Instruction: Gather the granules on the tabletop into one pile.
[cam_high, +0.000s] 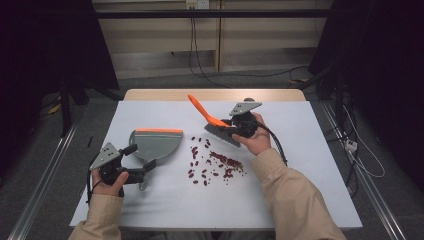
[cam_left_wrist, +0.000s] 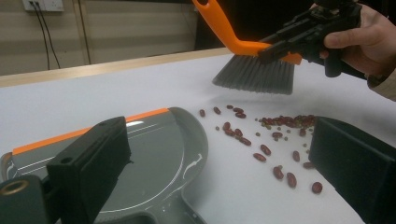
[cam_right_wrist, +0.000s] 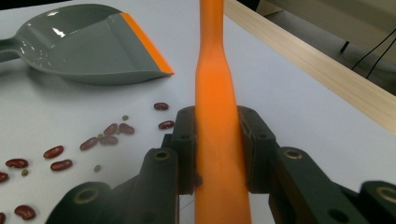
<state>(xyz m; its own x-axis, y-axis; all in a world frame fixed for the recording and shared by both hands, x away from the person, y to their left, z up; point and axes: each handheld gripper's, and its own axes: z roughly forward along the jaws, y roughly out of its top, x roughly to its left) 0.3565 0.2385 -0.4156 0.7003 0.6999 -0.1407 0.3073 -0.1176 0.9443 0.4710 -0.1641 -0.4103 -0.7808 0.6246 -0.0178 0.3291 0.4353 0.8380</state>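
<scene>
Red beans (cam_high: 215, 162) with a few small green ones lie scattered mid-table. A brush (cam_high: 212, 122) with an orange handle and grey bristles hangs tilted just above the table, behind the beans. My right gripper (cam_high: 235, 125) is shut on its handle (cam_right_wrist: 219, 93). The left gripper view has the brush (cam_left_wrist: 254, 72) and right gripper (cam_left_wrist: 280, 44) beyond the beans (cam_left_wrist: 280, 135). A grey dustpan (cam_high: 155, 142) with an orange lip lies flat to the left of the beans. My left gripper (cam_high: 140, 161) stands open at its handle end, the jaws wide apart either side of the pan (cam_left_wrist: 159, 154).
The white table top (cam_high: 300, 190) has a wooden strip (cam_high: 215, 94) along its far edge. Cables (cam_high: 350, 145) trail over the floor to the right, and dark stands flank the table. Bare table lies in front of the beans.
</scene>
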